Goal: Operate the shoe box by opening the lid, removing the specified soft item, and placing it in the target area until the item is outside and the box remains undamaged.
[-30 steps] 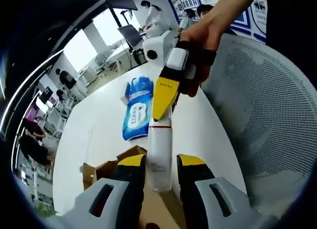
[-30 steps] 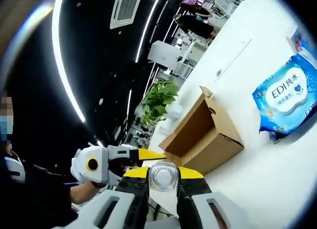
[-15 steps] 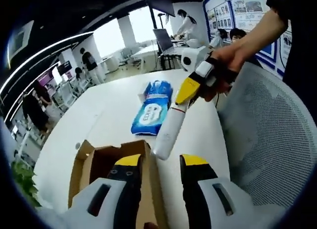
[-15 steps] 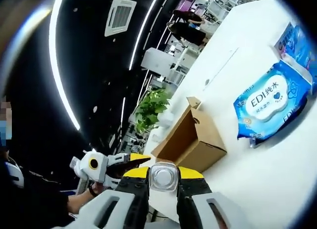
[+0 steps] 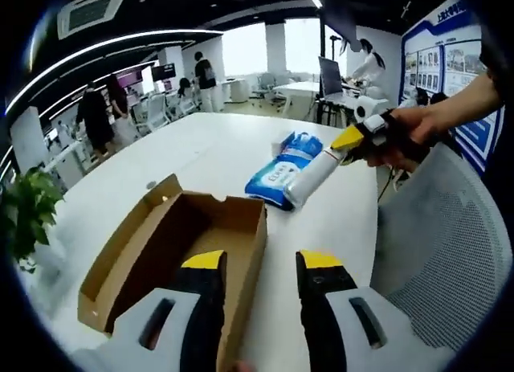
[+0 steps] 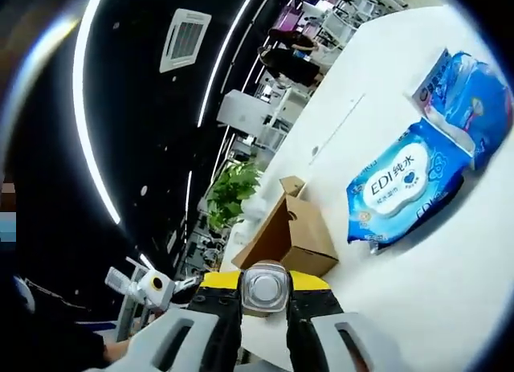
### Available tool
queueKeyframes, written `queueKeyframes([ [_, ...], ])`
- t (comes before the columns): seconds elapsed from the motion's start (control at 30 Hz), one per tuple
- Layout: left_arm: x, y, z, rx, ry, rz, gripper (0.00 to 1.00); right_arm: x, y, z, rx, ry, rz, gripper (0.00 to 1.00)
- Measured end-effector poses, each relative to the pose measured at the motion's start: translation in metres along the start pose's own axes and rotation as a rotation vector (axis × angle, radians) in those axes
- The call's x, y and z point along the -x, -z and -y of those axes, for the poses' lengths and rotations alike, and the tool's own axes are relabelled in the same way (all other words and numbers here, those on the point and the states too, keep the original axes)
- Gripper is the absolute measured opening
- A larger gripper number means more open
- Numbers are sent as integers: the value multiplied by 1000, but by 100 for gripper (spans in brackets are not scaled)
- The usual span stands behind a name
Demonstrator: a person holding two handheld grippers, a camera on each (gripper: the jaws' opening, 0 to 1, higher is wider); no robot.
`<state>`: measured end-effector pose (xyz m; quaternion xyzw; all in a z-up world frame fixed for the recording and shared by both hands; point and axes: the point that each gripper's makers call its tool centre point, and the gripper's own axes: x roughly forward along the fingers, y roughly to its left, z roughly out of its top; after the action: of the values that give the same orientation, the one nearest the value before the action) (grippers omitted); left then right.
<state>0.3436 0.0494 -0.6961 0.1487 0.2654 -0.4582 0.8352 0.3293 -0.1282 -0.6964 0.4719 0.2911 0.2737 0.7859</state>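
On the white bench (image 5: 209, 151) the open cardboard shoe box (image 5: 181, 255) sits just ahead of the left gripper (image 5: 261, 263), whose fingers are spread with nothing between them. Beyond the box's far edge, bare bench separates it from the blue wipes pack (image 5: 281, 175) (a second pack lies behind it). Above that pack, the right gripper (image 6: 263, 282) has its fingers clenched on a white bottle (image 5: 312, 177).

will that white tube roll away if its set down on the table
Likely yes: the white tube, clamped in the right gripper, looks round and smooth, so it could roll on the flat white table. Laying it against the blue wipes pack might stop it.
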Motion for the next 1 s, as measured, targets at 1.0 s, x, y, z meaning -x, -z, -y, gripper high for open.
queueKeyframes([
  [1.0, 26, 27, -15, 278, -218, 44, 43, 29, -84, 26, 32, 69, 39, 16],
])
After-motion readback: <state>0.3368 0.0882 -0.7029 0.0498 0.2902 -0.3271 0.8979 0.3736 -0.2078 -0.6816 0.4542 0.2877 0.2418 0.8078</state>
